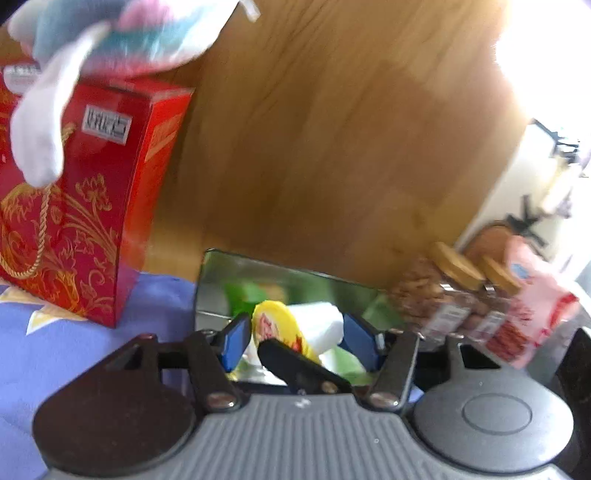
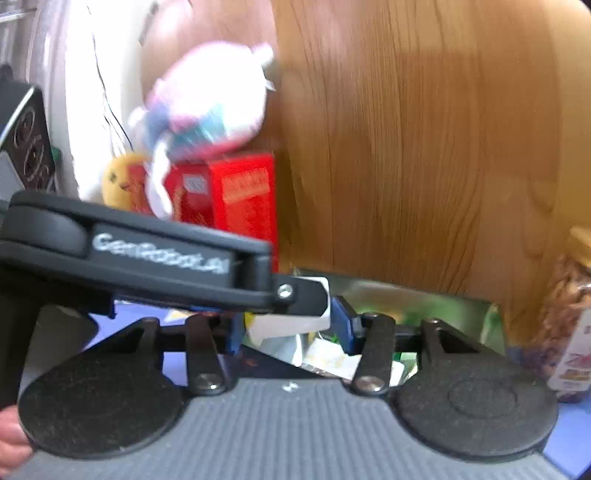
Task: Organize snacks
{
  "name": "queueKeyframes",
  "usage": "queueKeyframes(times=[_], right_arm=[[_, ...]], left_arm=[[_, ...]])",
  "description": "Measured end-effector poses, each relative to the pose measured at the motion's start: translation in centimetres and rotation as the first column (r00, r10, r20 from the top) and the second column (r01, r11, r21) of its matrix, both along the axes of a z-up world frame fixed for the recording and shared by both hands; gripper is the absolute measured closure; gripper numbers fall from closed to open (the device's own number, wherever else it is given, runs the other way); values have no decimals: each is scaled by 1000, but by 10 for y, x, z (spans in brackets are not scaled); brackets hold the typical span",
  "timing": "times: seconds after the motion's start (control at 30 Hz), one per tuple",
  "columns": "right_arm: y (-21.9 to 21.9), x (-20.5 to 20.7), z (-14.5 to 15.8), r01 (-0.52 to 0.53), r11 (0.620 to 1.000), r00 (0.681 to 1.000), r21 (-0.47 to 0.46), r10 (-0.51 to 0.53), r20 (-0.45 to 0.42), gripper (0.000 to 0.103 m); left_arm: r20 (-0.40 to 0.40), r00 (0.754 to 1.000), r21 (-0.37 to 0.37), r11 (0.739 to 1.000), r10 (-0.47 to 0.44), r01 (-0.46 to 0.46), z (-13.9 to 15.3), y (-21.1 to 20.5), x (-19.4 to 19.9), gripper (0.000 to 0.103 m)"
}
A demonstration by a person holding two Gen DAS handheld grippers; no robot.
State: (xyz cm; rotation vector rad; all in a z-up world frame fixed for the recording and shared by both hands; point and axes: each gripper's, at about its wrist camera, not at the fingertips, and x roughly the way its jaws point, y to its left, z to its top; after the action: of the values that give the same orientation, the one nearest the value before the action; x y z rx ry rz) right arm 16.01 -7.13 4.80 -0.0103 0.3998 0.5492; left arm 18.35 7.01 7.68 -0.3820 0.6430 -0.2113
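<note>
A small white snack cup (image 1: 317, 321) with a yellow lid lies sideways over an open shiny tin (image 1: 258, 273) of wrapped snacks. In the left wrist view my left gripper (image 1: 297, 338) has a blue pad against each end of the cup. One black finger (image 1: 295, 365) of the other gripper crosses just in front. In the right wrist view the cup (image 2: 291, 321) sits between the pads of my right gripper (image 2: 290, 330). The left gripper's body (image 2: 159, 254) reaches across from the left and hides the contact there.
A red gift box (image 1: 92, 206) with a pastel plush toy (image 1: 122, 33) on top stands left of the tin. Nut jars (image 1: 439, 295) with wooden lids and a pink packet (image 1: 535, 302) stand to the right. A wooden panel (image 1: 332, 147) rises behind, over a purple cloth (image 1: 74, 350).
</note>
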Motion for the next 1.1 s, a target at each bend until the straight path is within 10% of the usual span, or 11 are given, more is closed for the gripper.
queueKeyframes(times=[0.33, 0.6, 0.83, 1.0, 1.1], right_arm=[[-127, -77, -6, 178, 935, 984, 308, -159, -87, 42], [-196, -148, -71, 460, 815, 879, 351, -362, -311, 43], [-190, -130, -56, 434, 855, 896, 284, -378, -233, 42], [-191, -87, -66, 430, 851, 886, 303, -332, -325, 44], [-194, -81, -73, 402, 859, 889, 316, -284, -359, 66]], left_arm=[[89, 993, -65, 994, -83, 89, 14, 7, -59, 35], [-89, 944, -111, 945, -319, 309, -37, -86, -58, 35], [-158, 905, 144, 897, -395, 417, -67, -175, -79, 35], [-153, 926, 249, 893, -345, 374, -74, -186, -94, 38], [-141, 935, 279, 893, -325, 353, -77, -182, -100, 47]])
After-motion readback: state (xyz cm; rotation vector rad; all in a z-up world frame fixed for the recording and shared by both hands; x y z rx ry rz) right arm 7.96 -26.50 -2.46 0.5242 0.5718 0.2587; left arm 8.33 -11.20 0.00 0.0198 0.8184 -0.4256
